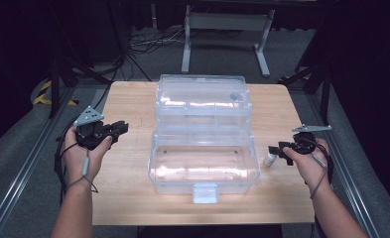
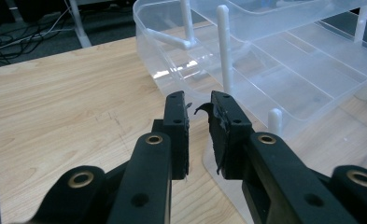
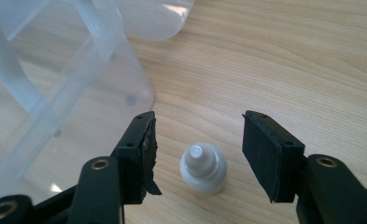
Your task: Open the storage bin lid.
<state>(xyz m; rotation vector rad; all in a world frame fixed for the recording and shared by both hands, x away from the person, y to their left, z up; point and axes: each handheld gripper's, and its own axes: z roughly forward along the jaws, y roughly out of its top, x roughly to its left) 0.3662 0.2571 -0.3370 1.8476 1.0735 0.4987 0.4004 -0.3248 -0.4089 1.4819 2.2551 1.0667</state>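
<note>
The small white bottle (image 3: 203, 169) stands upright on the wooden table (image 1: 133, 104), directly between the two jaws of the right gripper (image 3: 197, 154), which are spread wide apart with bare wood showing on either side of the bottle; neither pad (image 3: 260, 156) touches it. In the right gripper view the bottle's narrow cap points up toward the camera, and the black foam on the jaw at the left of that view is frayed, with a loose flap hanging from its lower edge. Just beyond that same jaw rises the curved corner of the clear plastic box (image 3: 78, 70), close to the gripper but apart from the bottle. In the high view the bottle (image 1: 269, 159) sits just ahead of the right gripper (image 1: 277, 150), between its tips and the near right corner of the box (image 1: 205, 163), whose lid stands thrown back and whose tiered trays are raised behind the open base. The right hand (image 1: 309, 161) wraps the gripper from behind, a cord trailing around the wrist. On the other side of the box, the left gripper (image 1: 120, 128) is held in the left hand (image 1: 83, 153) above the table, its tips pointing toward the box's left wall and well apart from it. In the left gripper view its jaws (image 2: 199, 130) stand nearly together, only a narrow gap between the torn pads, and nothing is held in them; ahead of them lie the box's trays and white hinge posts (image 2: 224, 46).
</note>
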